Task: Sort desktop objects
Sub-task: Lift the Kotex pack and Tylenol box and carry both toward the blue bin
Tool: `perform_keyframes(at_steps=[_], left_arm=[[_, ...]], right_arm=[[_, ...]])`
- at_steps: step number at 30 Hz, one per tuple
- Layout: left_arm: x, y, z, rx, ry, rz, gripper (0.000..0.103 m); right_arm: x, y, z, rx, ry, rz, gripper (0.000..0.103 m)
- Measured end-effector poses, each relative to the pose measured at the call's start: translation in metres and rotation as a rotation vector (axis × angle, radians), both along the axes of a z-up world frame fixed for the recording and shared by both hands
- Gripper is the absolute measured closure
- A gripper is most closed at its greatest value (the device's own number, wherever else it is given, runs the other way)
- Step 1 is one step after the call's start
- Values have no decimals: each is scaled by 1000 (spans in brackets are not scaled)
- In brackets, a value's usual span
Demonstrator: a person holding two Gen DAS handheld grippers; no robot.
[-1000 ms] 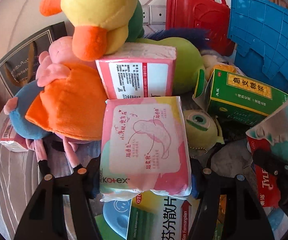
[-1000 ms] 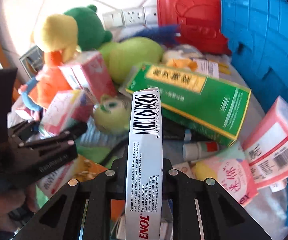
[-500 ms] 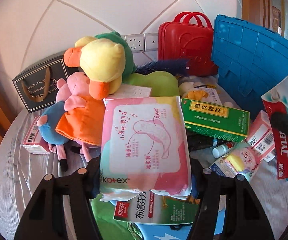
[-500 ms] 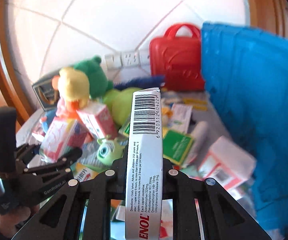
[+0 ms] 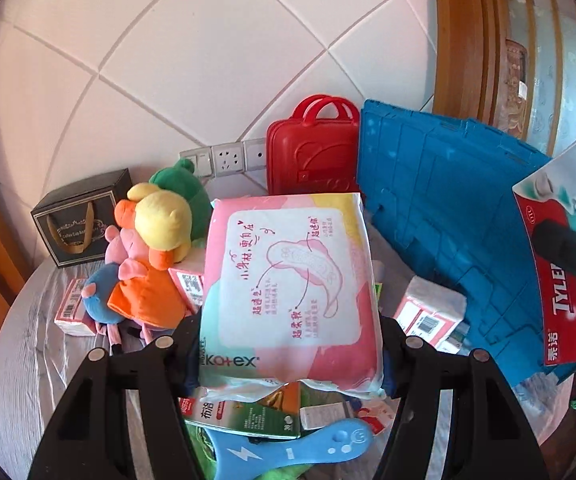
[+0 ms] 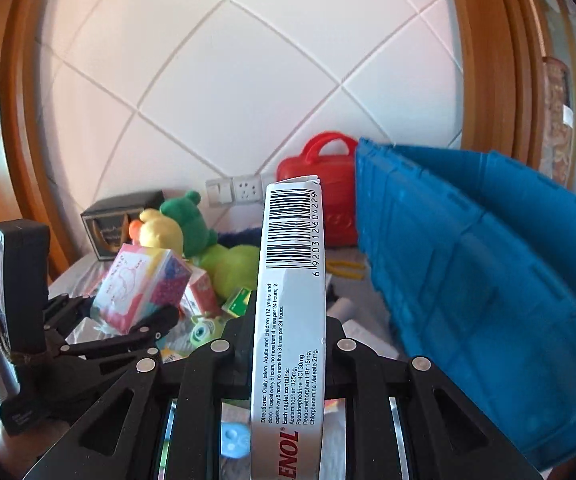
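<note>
My left gripper (image 5: 289, 344) is shut on a pink Kotex pad pack (image 5: 288, 284), held above the cluttered table. That same pack (image 6: 136, 288) and the left gripper (image 6: 128, 320) show at the left of the right wrist view. My right gripper (image 6: 286, 336) is shut on a slim grey and red Tylenol box (image 6: 291, 280), which stands up between its fingers, barcode end on top. The Tylenol box (image 5: 559, 280) also appears at the right edge of the left wrist view.
A blue crate (image 5: 447, 220) leans at the right, a red toy case (image 5: 311, 156) behind it by the wall sockets (image 5: 228, 158). Plush toys (image 5: 148, 264), a black gift bag (image 5: 80, 216), tissue packs (image 5: 427, 312) and medicine boxes (image 5: 248, 412) cover the grey table (image 5: 20, 360).
Both grippers have risen with their loads and tilted up, so the pile has shrunk and dropped lower in both views and more of the tiled wall shows.
</note>
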State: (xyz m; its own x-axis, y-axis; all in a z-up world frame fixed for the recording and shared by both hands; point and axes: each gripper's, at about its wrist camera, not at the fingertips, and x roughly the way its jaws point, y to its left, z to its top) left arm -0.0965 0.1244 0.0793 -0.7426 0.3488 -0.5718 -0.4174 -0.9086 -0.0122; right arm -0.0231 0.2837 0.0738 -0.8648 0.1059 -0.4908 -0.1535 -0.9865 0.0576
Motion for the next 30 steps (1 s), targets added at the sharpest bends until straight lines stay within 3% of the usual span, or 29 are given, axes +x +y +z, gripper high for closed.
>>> perform_keyframes(at_steps=[12, 21, 30], left_arm=[[64, 85, 83, 82, 107, -145, 39], [97, 152, 110, 94, 143, -237, 39], [103, 206, 120, 96, 140, -287, 39]], right_arm=[[74, 54, 84, 54, 129, -91, 84], [120, 112, 111, 64, 174, -200, 84], [129, 165, 123, 72, 178, -262, 84]])
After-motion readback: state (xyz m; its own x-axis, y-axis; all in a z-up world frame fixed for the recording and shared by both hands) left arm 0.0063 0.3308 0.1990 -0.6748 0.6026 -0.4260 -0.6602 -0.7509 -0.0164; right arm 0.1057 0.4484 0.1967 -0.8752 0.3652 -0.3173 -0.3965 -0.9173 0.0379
